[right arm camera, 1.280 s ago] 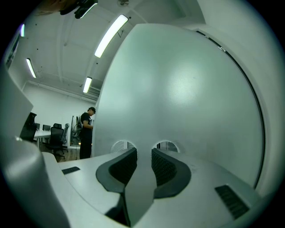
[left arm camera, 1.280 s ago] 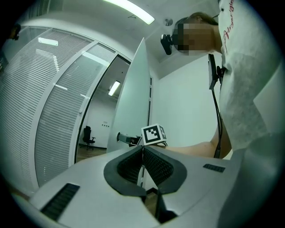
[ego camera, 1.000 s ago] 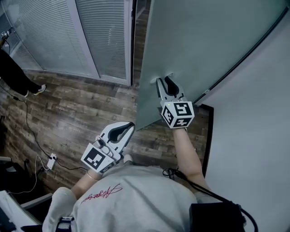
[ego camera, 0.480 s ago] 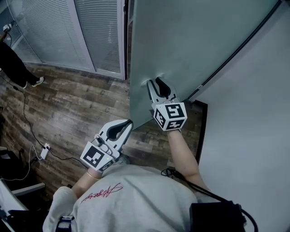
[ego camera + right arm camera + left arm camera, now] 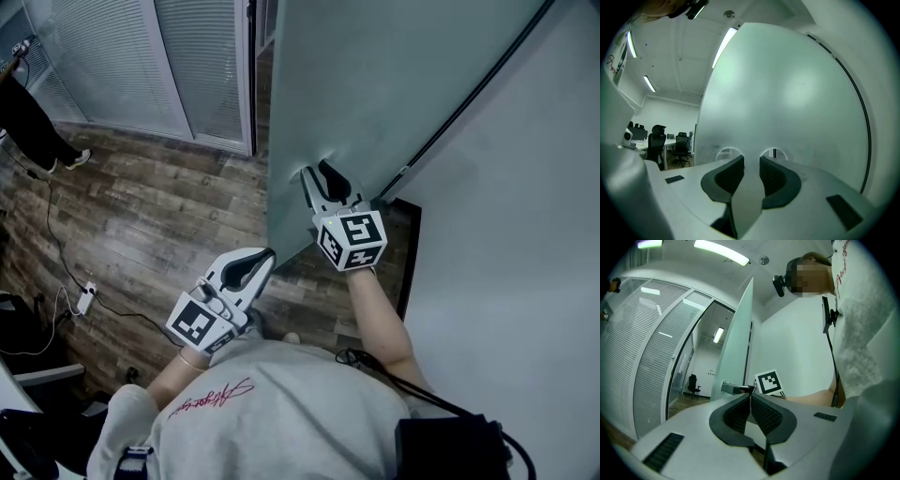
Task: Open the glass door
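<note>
Head view showed the glass door (image 5: 375, 84) partway open, right in front of the person. Its free edge was over the wood floor (image 5: 141, 216) & its other side was by the white wall (image 5: 525, 234). The right hand-held gripper (image 5: 319, 174) was closed on the door handle (image 5: 735, 389), jaws narrow w/ the flat bar between the pads. The left hand-held gripper (image 5: 268, 255) hung low near the door's edge, jaws pressed together, nothing in them.

What could go wrong, prob:
- The bar looked smooth & thin, so the pads could slide off if the pull came at a slant. Then the door would get loose.
- The door could bump the white wall if it swung too far, b/c the gap there looked small.
- The left hand-held gripper sat close to the door's edge & could get knocked.
- A cable (image 5: 56, 248) & a plug box (image 5: 84, 300) lay on the floor, so a step that way could trip the person.

Writing: the shirt had red curly letters (image 5: 208, 398), too small to read. The cube (image 5: 354, 239) on each gripper had only black-&-white squares, no words. No brand seen.
</note>
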